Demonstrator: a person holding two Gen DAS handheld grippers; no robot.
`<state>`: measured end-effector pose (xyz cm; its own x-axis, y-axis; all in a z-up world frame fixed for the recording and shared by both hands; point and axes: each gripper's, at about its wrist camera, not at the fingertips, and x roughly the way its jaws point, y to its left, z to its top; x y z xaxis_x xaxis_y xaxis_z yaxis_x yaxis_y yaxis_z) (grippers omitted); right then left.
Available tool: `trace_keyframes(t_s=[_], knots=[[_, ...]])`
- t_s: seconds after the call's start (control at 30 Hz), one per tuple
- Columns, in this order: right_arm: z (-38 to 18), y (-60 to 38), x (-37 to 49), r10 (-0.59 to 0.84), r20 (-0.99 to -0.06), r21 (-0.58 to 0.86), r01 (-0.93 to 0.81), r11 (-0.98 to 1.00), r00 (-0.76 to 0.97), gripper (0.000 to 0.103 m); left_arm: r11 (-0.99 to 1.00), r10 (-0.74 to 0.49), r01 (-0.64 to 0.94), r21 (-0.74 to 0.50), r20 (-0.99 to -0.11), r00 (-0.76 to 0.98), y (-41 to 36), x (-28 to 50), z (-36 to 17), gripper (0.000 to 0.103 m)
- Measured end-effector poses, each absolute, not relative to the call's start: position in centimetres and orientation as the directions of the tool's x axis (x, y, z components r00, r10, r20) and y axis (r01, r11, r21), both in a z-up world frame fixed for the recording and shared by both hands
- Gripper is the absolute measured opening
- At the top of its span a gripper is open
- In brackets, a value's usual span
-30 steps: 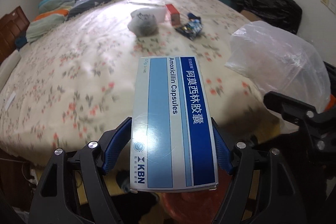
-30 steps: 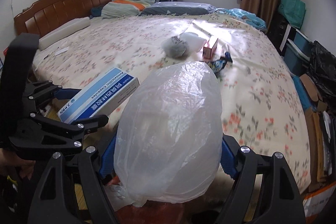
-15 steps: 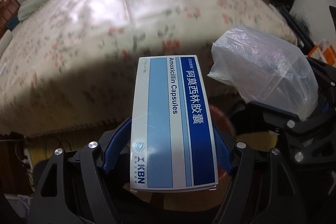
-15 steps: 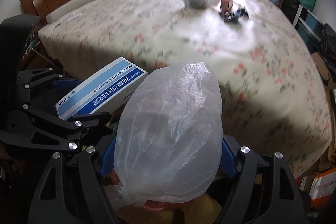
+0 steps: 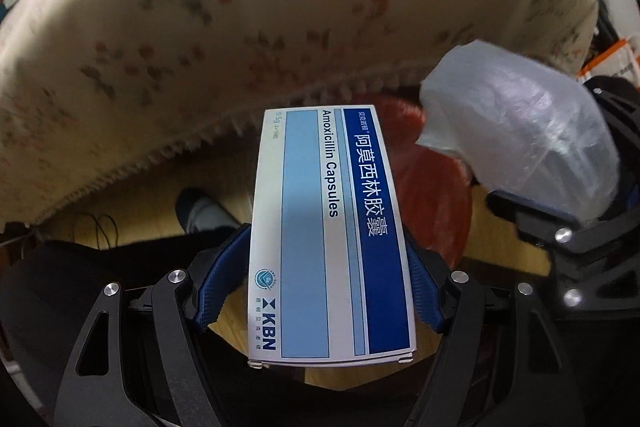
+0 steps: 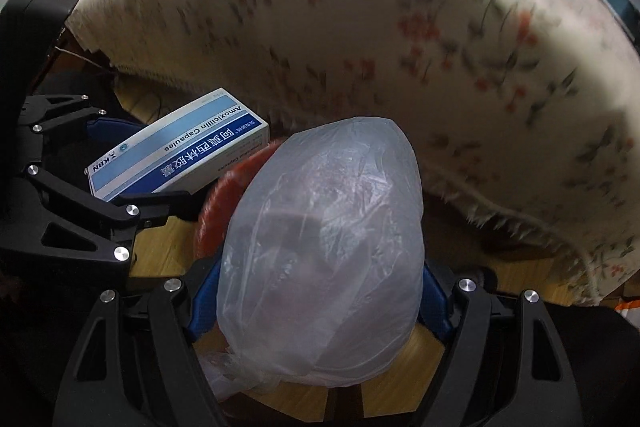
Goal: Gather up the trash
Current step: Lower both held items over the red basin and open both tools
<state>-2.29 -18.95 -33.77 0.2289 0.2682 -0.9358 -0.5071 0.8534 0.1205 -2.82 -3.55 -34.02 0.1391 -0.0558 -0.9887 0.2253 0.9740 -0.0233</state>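
My left gripper (image 5: pixel 324 283) is shut on a white and blue Amoxicillin medicine box (image 5: pixel 328 227), held flat above the floor; the box also shows in the right wrist view (image 6: pixel 176 155). My right gripper (image 6: pixel 320 303) is shut on a crumpled clear plastic bag (image 6: pixel 324 251), which also shows in the left wrist view (image 5: pixel 520 131). A red bin (image 5: pixel 432 187) stands on the wooden floor just under both items; its rim shows in the right wrist view (image 6: pixel 216 199), mostly hidden by the bag.
The bed with its floral cover (image 5: pixel 280 7) hangs over the floor just ahead, its fringed edge (image 6: pixel 520 211) close above the bin. A foot in a dark shoe (image 5: pixel 200 215) rests on the floor at left. Cables (image 5: pixel 100 227) lie near it.
Both grippers have tilted down and moved off the bed edge toward the floor. The red bin has come into view under the box and bag. Both grips are unchanged.
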Motion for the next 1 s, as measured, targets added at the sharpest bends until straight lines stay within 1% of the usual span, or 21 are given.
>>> trace_keyframes(t_s=[0.27,0.6,0.77,1.0], knots=[[-35.8,-18.7,-2.1,0.255,-0.952,0.137,-0.506,0.851,0.171,0.078,0.974,-0.051,0.223,-0.034,-0.996,0.071,-3.3,-2.0,-36.7,0.073],[-36.5,-18.3,-1.3,0.247,-0.959,0.147,-0.501,0.853,0.139,0.078,0.972,-0.052,0.231,-0.041,-0.998,0.044,-3.4,-1.1,-37.1,0.074],[-36.7,-18.6,-1.3,0.244,-0.962,0.151,-0.5,0.853,0.126,0.079,0.972,-0.05,0.233,-0.038,-0.998,0.044,-3.4,-1.0,-37.2,0.077],[-37.6,-17.9,-1.1,0.236,-0.966,0.151,-0.512,0.845,0.104,0.079,0.975,-0.056,0.218,-0.044,-0.997,0.049,-3.1,-0.9,-37.2,0.077]])
